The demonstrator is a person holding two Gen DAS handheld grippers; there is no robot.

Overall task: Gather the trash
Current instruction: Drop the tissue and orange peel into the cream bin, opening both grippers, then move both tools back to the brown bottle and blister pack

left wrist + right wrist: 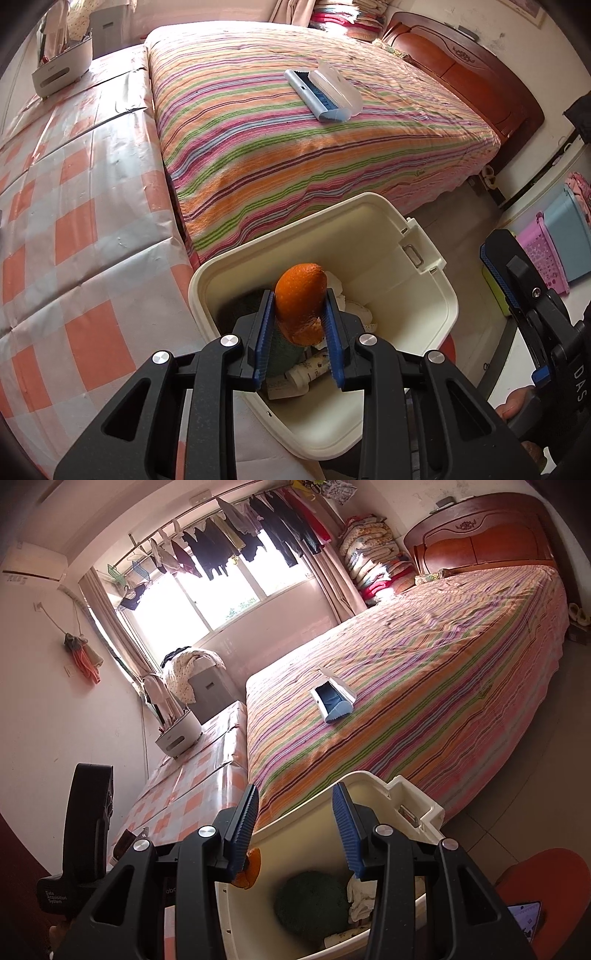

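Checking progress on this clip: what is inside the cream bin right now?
Inside the cream bin: a dark green cloth, crumpled white tissue and a small white bottle. Orange peel hangs above them in the left fingers, covering whatever lies beneath.

Trash bin (436, 291) stands on the floor at the foot corner of the bed (295, 147). Orange peel (301, 302) sits above the bin's opening, between the left gripper (299, 328) pads. In the bin: crumpled tissue (364, 895), a bottle (306, 374). Lint brush (325, 90) lies on the bed. Covered table (74, 221) left of the bed, touching it. Headboard (472, 74) at the bed's far right.
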